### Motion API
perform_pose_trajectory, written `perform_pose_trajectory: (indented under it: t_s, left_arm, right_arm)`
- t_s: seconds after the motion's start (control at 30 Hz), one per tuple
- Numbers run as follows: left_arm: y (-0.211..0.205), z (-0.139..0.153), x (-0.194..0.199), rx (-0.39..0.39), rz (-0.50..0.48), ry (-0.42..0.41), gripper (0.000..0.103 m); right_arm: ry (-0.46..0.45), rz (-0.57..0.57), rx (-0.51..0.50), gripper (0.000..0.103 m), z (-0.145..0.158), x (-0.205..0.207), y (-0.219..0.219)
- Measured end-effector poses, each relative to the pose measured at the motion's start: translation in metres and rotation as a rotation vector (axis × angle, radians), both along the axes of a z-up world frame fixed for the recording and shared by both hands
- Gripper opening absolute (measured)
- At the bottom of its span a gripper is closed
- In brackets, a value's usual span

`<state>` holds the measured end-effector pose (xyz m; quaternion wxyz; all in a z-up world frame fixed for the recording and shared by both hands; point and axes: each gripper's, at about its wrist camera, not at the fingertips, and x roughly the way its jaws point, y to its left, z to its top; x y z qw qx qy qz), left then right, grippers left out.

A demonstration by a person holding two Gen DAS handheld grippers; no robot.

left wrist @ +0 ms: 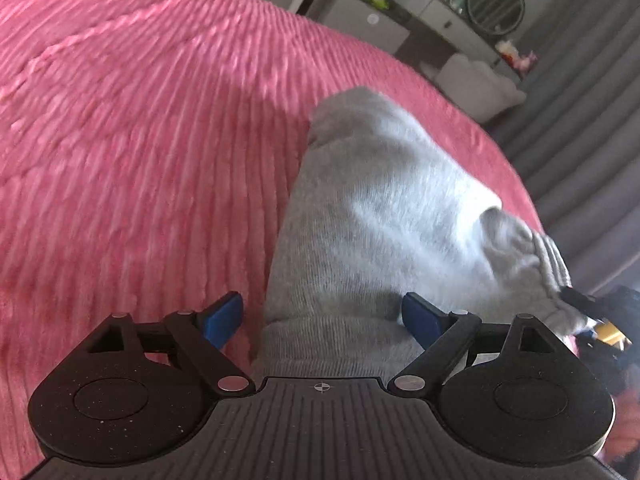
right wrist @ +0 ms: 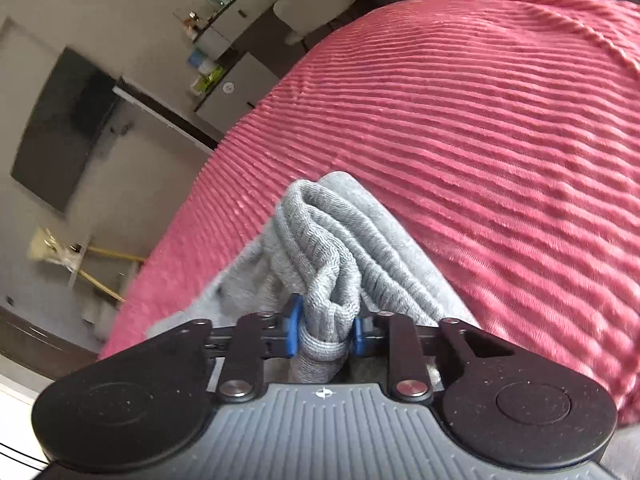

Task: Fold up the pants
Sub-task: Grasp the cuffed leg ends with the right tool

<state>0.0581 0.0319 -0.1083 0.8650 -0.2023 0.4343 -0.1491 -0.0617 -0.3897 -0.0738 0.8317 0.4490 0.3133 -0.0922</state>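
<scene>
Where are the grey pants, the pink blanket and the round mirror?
Grey knit pants [left wrist: 380,200]: left wrist view, middle of fabric.
Pink ribbed blanket [right wrist: 500,120]: right wrist view, bare ridges.
Round wall mirror [left wrist: 495,4]: left wrist view, glass centre.

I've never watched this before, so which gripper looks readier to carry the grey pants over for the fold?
Right, probably. The right gripper is clamped on a bunched ribbed end of the grey pants, while the left gripper is open around cloth.

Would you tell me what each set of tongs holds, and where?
Right tongs clamp the grey pants by a bunched ribbed hem; left tongs are open, gripping nothing.
</scene>
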Motion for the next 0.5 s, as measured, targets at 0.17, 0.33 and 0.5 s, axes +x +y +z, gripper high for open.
perform_pose_trajectory:
  t_s: [0.17,0.33,0.5]
  left_arm:
    - [0.003,0.007,0.000,-0.052,-0.002,-0.046,0.092]
    - [-0.017,-0.004,0.003,0.052,-0.083,0.014,0.092]
    - [-0.033,-0.007,0.001,0.132,-0.150,0.008,0.093]
  right_arm:
    - [-0.106,-0.038,0.063,0.021,0.006,-0.040,-0.011]
    - [-0.008,-0.018,-0.102,0.030,-0.013,-0.031,-0.012]
    - [-0.036,-0.046,-0.263,0.046,0.028,-0.034,-0.006]
